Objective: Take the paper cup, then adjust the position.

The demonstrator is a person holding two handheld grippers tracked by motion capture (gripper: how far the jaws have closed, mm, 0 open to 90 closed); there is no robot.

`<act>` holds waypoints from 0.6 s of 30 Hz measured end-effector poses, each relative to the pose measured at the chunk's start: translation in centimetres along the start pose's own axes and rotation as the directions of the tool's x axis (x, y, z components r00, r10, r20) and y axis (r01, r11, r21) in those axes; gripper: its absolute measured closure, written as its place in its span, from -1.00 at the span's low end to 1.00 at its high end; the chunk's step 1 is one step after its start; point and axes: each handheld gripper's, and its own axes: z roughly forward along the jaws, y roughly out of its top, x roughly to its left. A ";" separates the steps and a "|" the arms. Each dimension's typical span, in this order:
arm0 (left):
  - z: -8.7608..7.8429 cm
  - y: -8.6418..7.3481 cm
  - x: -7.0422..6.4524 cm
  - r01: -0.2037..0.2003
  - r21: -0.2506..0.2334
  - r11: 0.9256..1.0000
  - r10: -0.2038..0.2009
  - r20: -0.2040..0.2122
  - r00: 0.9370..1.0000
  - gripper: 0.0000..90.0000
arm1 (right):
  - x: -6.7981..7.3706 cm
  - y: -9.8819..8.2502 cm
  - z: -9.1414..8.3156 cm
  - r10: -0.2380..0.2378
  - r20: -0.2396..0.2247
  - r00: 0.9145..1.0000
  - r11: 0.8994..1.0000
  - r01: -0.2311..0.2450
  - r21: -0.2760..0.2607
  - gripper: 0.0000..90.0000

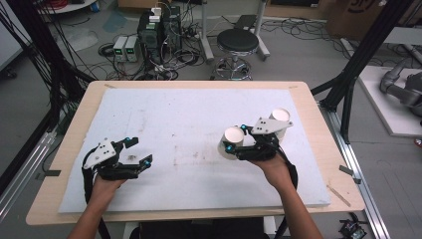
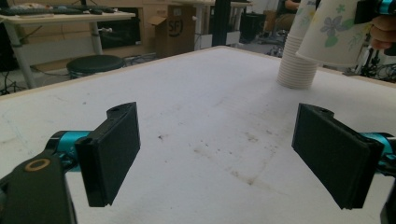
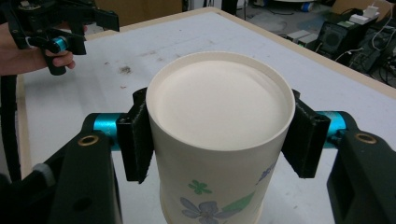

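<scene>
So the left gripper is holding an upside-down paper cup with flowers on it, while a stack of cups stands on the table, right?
Not quite: the right gripper holds the upside-down flowered paper cup, as the right gripper view shows. The left gripper is open with nothing in it. The stack of cups does stand on the table.

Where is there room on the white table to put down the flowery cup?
The widest bare patch of the white mat lies between the open left claw and the right claw, which holds the upside-down paper cup. The far-left part is bare too. The right side is crowded by the cup stack.
</scene>
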 end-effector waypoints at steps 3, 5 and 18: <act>0.2 0.1 0.0 0.020 0.005 1.000 -0.020 0.009 1.000 -0.66 | 0.1 -0.1 0.2 0.001 -0.004 1.000 1.000 -0.001 -0.001 -0.20; 0.3 0.2 -0.2 0.060 0.012 0.998 -0.060 0.026 0.998 -0.66 | 0.1 -0.3 0.4 0.006 -0.007 1.000 1.000 -0.006 -0.008 -0.20; 1.2 0.1 -1.0 0.043 0.021 0.999 -0.045 0.103 0.994 -0.65 | 0.0 -0.6 1.0 0.030 -0.039 0.999 0.999 -0.031 -0.014 -0.20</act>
